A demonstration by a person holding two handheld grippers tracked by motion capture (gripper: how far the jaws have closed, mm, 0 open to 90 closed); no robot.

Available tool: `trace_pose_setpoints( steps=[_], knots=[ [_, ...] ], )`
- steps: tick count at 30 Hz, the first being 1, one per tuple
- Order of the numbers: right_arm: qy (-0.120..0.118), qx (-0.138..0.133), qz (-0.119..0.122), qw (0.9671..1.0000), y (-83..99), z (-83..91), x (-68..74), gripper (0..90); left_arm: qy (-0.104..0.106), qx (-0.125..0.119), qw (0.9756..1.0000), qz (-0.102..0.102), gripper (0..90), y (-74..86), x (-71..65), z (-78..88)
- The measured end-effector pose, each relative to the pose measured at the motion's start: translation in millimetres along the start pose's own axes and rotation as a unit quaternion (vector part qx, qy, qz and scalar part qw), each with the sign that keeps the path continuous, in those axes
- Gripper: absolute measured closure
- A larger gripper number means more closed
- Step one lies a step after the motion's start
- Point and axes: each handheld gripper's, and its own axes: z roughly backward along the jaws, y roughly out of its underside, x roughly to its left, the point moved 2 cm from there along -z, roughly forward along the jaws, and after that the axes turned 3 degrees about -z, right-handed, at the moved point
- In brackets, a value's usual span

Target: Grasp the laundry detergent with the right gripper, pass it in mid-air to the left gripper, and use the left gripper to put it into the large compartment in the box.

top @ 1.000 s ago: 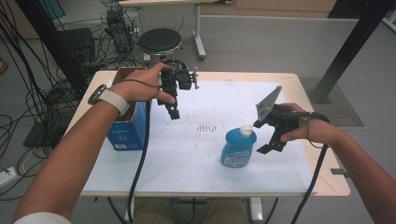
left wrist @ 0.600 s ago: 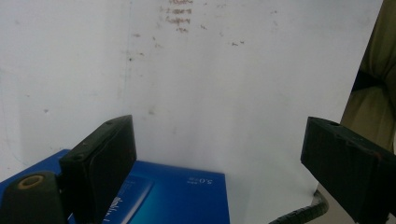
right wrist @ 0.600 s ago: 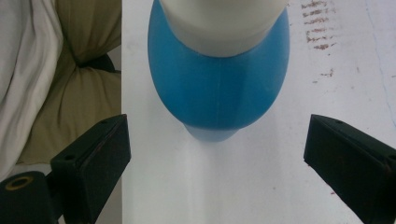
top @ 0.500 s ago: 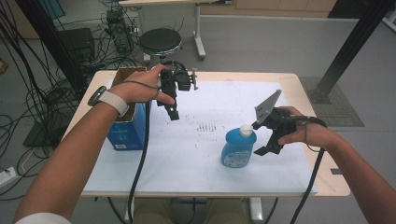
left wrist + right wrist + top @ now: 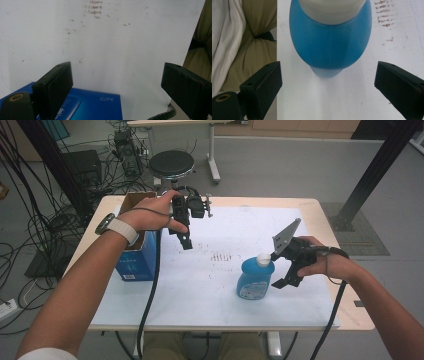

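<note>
A blue bottle with a white cap stands upright on the white sheet, right of centre. My right gripper is open just to its right, level with the cap and shoulder, jaws apart and not touching it. From above in the right gripper view, the bottle sits ahead of the open right gripper. My left gripper hangs open over the sheet beside a blue box. The left gripper view shows the box's blue side below the open left gripper.
The blue box has an open brown cardboard top at the table's left edge. Reddish marks stain the sheet's middle. A round stool and cables lie on the floor behind the table. The person's lap is at the near edge.
My right gripper has moved left, closer to the bottle's cap. The left gripper has stayed almost still by the box.
</note>
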Motion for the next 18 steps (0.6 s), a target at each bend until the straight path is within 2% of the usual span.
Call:
trace_pose_setpoints(
  steps=[18],
  knots=[
    [0.004, -0.008, 0.007, 0.9999, -2.8, -2.5, -0.3, 7.6, 0.001, 0.000, 1.0000, 0.001, 10.8, 1.8, 0.0, -2.0]
  ],
)
